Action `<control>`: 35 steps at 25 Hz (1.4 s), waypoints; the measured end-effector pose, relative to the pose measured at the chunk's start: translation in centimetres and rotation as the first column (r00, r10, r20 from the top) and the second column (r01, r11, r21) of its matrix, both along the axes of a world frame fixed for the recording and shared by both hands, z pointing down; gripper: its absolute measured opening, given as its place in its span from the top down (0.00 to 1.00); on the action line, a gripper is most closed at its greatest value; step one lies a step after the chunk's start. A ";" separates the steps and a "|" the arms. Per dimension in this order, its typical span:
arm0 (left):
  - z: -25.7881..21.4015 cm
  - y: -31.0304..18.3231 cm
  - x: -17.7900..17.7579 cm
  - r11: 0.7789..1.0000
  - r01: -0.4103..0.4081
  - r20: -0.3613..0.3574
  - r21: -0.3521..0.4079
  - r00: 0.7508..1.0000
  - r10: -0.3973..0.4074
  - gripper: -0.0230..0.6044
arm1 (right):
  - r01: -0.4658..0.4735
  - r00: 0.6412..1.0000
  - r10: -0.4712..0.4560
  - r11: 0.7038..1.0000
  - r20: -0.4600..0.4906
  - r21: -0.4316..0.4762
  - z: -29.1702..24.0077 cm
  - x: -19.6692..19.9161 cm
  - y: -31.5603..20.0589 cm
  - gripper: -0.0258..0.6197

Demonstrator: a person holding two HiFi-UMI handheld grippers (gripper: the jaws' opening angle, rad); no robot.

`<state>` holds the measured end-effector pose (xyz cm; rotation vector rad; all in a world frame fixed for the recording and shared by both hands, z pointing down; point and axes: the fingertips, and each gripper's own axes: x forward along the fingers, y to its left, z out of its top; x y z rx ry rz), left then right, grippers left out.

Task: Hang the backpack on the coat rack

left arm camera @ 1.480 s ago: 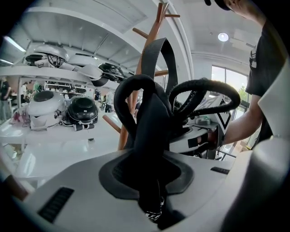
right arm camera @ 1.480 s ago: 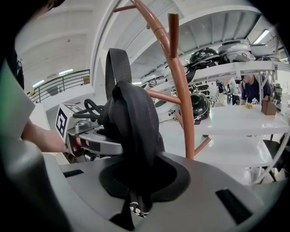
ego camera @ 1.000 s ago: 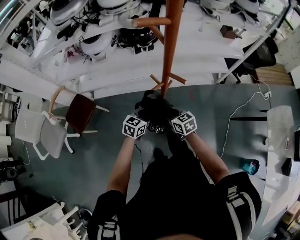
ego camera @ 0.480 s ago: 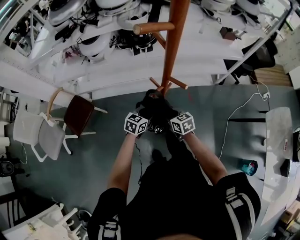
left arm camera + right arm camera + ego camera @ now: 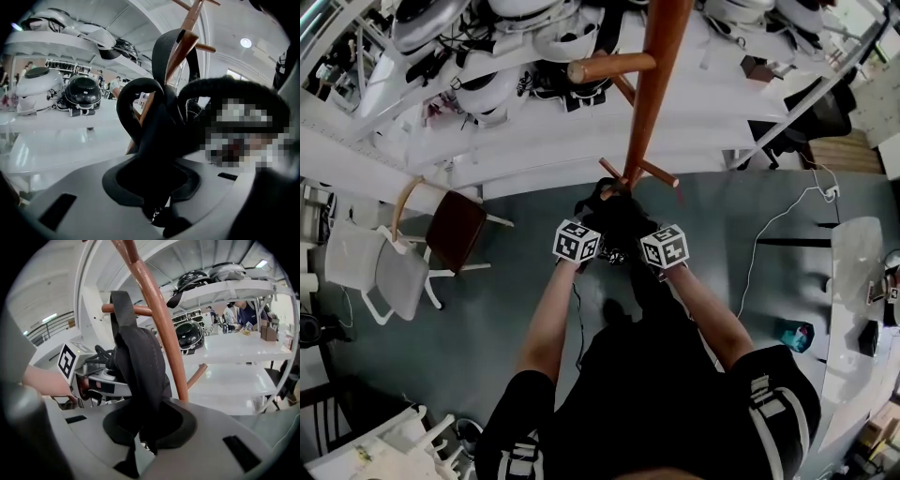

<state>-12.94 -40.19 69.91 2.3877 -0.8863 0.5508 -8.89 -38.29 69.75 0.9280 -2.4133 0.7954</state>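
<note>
1. Gripping a fold of the black fabric backpack [image 5: 614,217], the left gripper [image 5: 584,236] has its jaws closed on the dark material.
2. The right gripper [image 5: 654,242] likewise clamps a black part of the same bag between its jaws.
3. The backpack is held up between both grippers, close against the tall brown wooden coat rack [image 5: 652,89], just under its short lower pegs [image 5: 660,173].
4. In the left gripper view, a black strap loop [image 5: 160,51] rises around a slanting wooden peg [image 5: 180,47]; whether it rests fully on it I cannot tell.
5. White shelves [image 5: 544,141] carrying helmets [image 5: 492,89] stand behind the rack, and a brown chair [image 5: 457,225] sits on the grey floor [image 5: 741,206] to the left.
</note>
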 end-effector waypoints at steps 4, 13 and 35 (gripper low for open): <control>1.1 -0.6 0.5 1.000 -0.011 0.026 -0.017 1.000 0.011 0.80 | -0.005 1.000 0.005 1.000 -0.019 -0.012 1.1 0.4 -0.4 0.85; 3.0 -1.6 1.9 0.998 -0.011 0.050 -0.055 0.999 0.013 0.80 | -0.040 0.999 0.038 0.998 -0.035 -0.047 3.1 1.7 -1.3 0.85; 6.4 -2.5 2.8 0.996 0.002 0.112 -0.089 0.994 0.008 0.76 | 0.013 0.989 -0.020 0.999 -0.149 -0.049 7.1 3.4 -2.5 0.80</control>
